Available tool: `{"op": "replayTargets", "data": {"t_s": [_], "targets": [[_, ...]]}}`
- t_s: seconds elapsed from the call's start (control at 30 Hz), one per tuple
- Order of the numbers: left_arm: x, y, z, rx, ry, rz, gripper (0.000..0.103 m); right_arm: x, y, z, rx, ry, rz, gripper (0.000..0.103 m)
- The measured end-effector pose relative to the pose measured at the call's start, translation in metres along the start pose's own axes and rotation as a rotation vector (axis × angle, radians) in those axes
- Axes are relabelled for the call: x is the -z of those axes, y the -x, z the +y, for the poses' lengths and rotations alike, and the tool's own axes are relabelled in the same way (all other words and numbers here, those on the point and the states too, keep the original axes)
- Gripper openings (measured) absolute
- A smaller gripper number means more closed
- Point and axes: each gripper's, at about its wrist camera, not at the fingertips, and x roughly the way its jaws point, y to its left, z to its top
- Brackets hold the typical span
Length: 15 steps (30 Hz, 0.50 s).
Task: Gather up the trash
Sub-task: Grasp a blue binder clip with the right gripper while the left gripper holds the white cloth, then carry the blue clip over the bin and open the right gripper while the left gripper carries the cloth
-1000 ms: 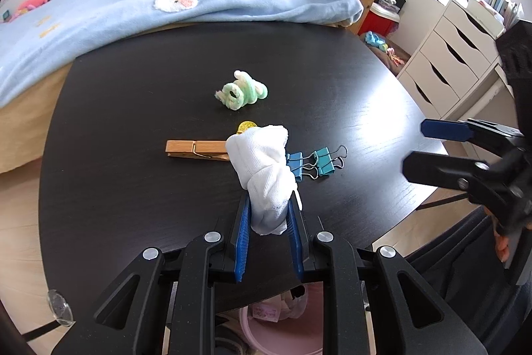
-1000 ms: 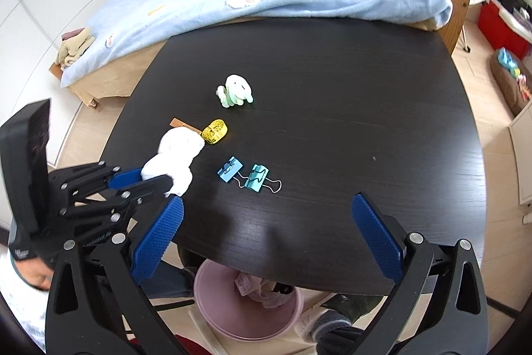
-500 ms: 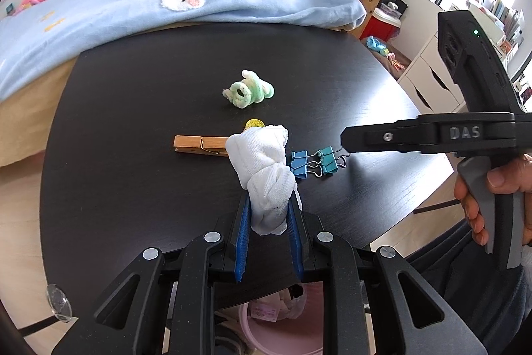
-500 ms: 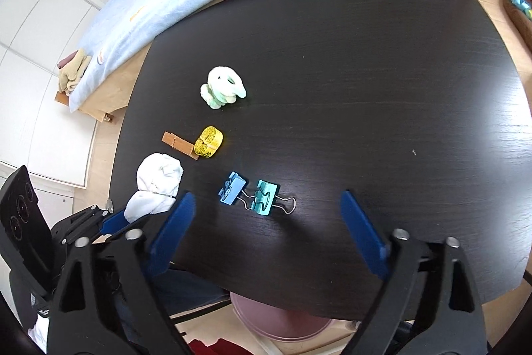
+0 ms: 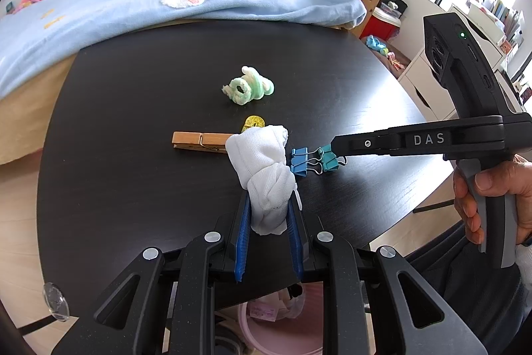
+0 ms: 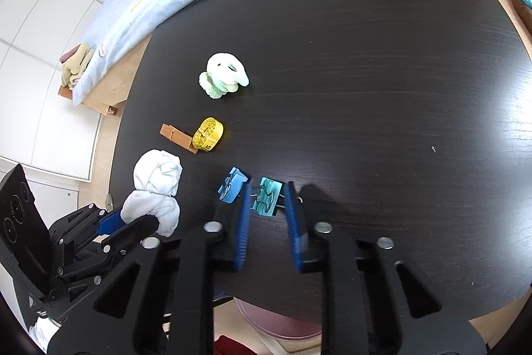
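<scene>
The left gripper [image 5: 267,215] is held low over the near edge of the dark bench [image 5: 133,162], its blue-padded fingers [image 5: 242,238] pinched on the lower end of a white crumpled cloth [image 5: 262,168], which is raised above the bench beside a wooden clothespin [image 5: 199,142]. The right gripper [image 6: 267,212] is reached in level from the person's right; its fingers [image 6: 244,222] are narrowed around a teal binder clip [image 6: 267,195], though contact cannot be confirmed. A blue binder clip [image 6: 231,187] is seen just left of the left finger, linked to the teal one by the wire handles. The yellow tape measure roll [image 6: 207,135], largely hidden behind the cloth in the left wrist view, is shown fully in the right wrist view, touching the clothespin. The right hand [image 5: 492,198] on the grip is shown only in the left wrist view. A pink bin [image 5: 266,321] is visible below the bench edge, and a green-white plush piece [image 5: 247,87] lies farther in.
</scene>
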Motion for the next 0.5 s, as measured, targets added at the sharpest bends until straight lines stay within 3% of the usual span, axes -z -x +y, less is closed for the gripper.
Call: {"op": "replayTargets", "data": {"t_s": [0.1,0.5], "targets": [[0.000,0.000,0.000,0.000,-0.001,0.001,0.021,-0.001,0.001,-0.001,0.002,0.008,-0.006,0.005],[0.000,0.007,-0.002,-0.006,-0.004,-0.012,0.021,0.006,0.019,0.009,0.000,0.043,-0.055,0.001]]}}
